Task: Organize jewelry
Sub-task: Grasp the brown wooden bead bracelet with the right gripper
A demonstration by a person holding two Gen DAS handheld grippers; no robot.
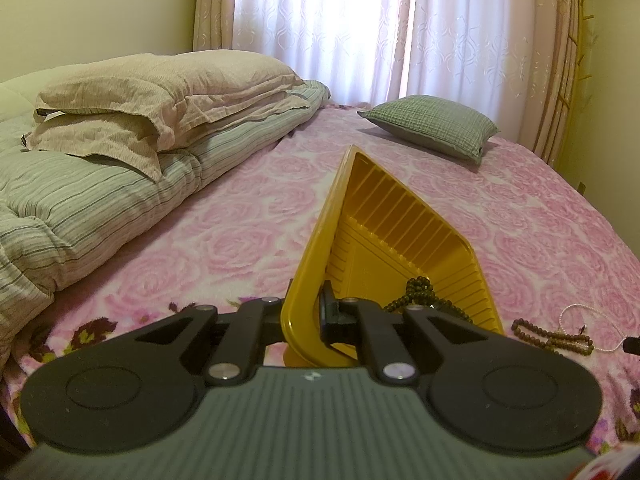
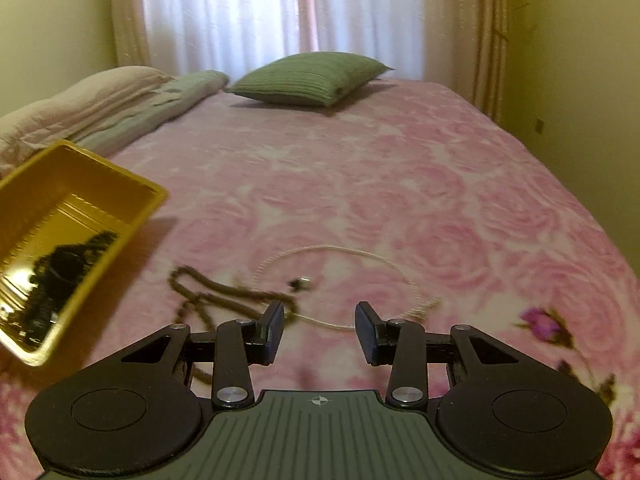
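Note:
My left gripper [image 1: 305, 314] is shut on the near rim of a yellow plastic tray [image 1: 384, 216], which it holds tilted above the pink bedspread. A dark bead string [image 1: 420, 292] lies in the tray's low corner. In the right wrist view the same tray [image 2: 132, 200] hangs at the left. My right gripper [image 2: 320, 330] is open with nothing between its fingers, just short of a brown bead string [image 2: 216, 300] and a thin white necklace [image 2: 352, 254] looped on the bed. Both pieces also show in the left wrist view, the brown beads [image 1: 554, 336] beside the white necklace [image 1: 576, 314].
The pink rose-patterned bedspread [image 2: 400, 184] covers the bed. A green pillow [image 2: 308, 78] lies at the far end before the curtains. Folded striped bedding topped by a beige pillow [image 1: 160, 96] is piled along the left. A yellow wall stands close on the right.

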